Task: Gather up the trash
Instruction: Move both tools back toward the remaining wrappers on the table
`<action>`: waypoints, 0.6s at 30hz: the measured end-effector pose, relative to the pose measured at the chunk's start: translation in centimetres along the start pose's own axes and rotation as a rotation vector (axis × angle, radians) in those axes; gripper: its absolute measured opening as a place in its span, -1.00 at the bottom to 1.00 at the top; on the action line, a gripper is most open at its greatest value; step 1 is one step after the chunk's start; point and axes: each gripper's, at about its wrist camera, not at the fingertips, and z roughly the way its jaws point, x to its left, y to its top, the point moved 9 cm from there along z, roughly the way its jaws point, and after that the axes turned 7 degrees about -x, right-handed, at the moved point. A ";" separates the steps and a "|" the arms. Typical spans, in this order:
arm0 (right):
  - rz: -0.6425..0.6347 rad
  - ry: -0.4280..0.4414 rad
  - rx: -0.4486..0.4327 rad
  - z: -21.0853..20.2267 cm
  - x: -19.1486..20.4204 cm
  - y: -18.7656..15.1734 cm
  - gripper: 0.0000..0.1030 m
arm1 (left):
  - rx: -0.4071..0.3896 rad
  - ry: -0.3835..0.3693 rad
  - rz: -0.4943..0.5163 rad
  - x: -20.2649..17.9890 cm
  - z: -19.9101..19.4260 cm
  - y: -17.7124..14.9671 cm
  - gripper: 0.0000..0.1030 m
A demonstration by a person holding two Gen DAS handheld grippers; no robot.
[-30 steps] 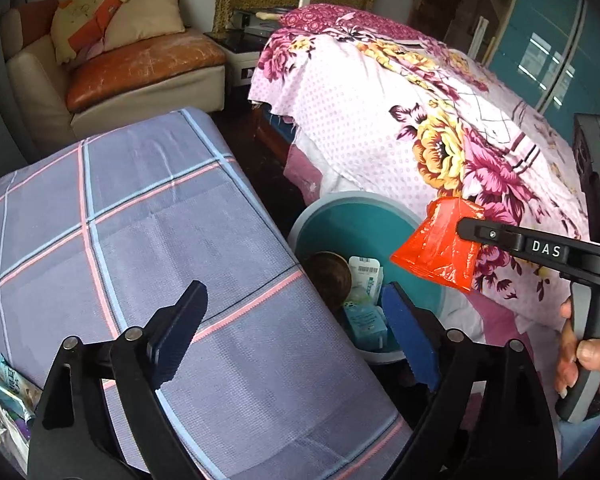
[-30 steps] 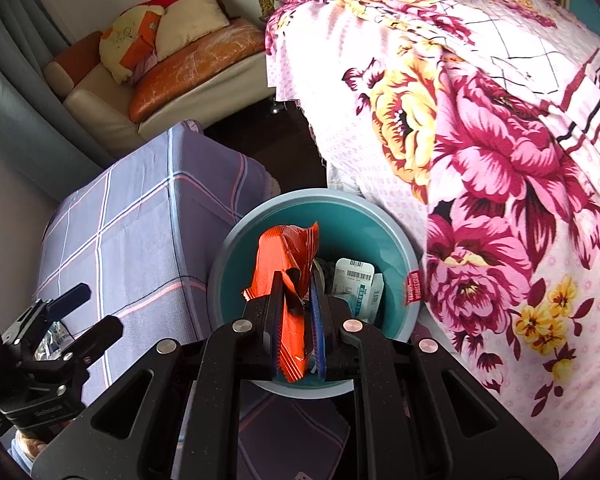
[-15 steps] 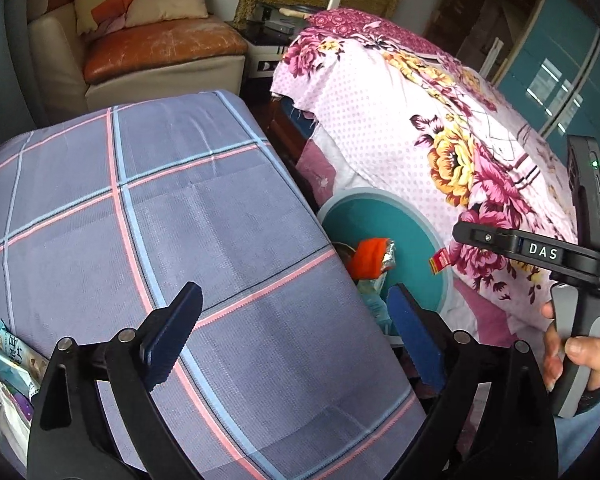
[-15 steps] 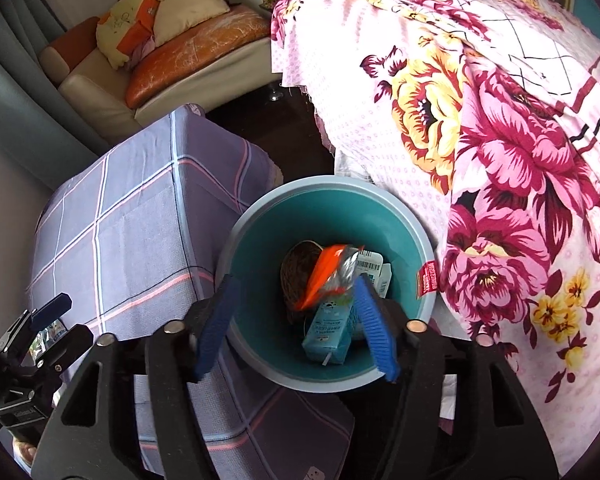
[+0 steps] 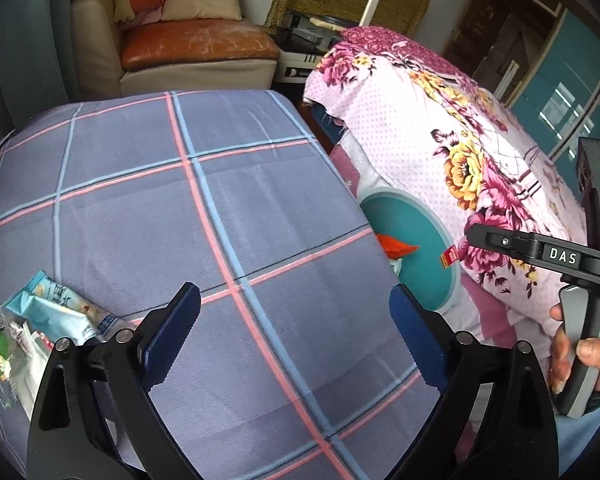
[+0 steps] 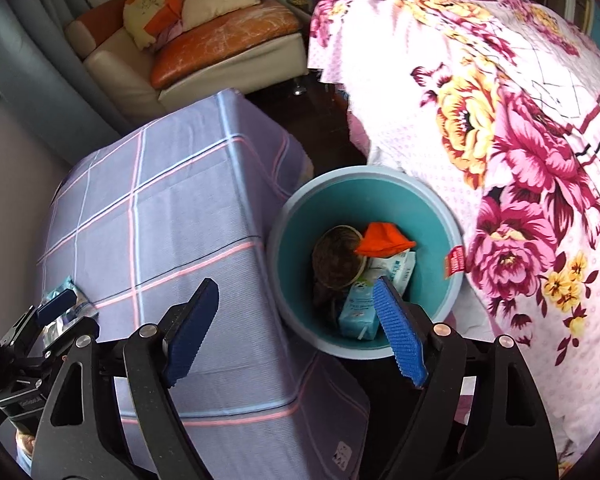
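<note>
A teal bin (image 6: 288,252) stands on the floor between the checked table and the bed. Inside it lie an orange wrapper (image 6: 384,239), a brown bowl (image 6: 336,256) and milk cartons (image 6: 360,308). My right gripper (image 6: 296,324) hangs above the bin's near rim, its jaws opening with nothing between them. My left gripper (image 5: 296,332) is open and empty over the purple checked tablecloth (image 5: 180,208). Light blue snack packets (image 5: 56,308) and a green-and-clear wrapper (image 5: 0,352) lie at the table's left edge. In the left wrist view the bin (image 5: 424,248) is half hidden by the table, and a hand holds the right gripper's handle (image 5: 584,360).
A bed with a pink floral cover (image 6: 520,120) borders the bin on the right. A cream sofa with an orange cushion (image 6: 220,36) and pillows stands at the back. Dark floor (image 6: 320,112) shows between table, sofa and bed.
My right gripper opened and let go of the orange wrapper, which dropped into the bin. My left gripper swung left over the table, bringing the snack packets further into view.
</note>
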 end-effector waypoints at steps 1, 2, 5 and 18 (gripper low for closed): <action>-0.009 0.006 0.004 0.0 0.7 -0.1 0.47 | -0.003 0.006 -0.010 0.6 -0.5 -0.2 0.85; -0.019 0.013 0.007 -0.1 1.6 -0.3 0.47 | -0.005 0.011 -0.021 1.4 -1.0 -0.4 0.86; -0.052 0.032 0.008 -0.4 4.0 -0.7 0.47 | -0.015 0.032 -0.054 3.7 -2.6 -1.0 0.86; -0.203 0.107 0.048 -0.2 14.7 -2.7 0.47 | -0.058 0.178 -0.119 14.5 -8.8 -4.1 0.87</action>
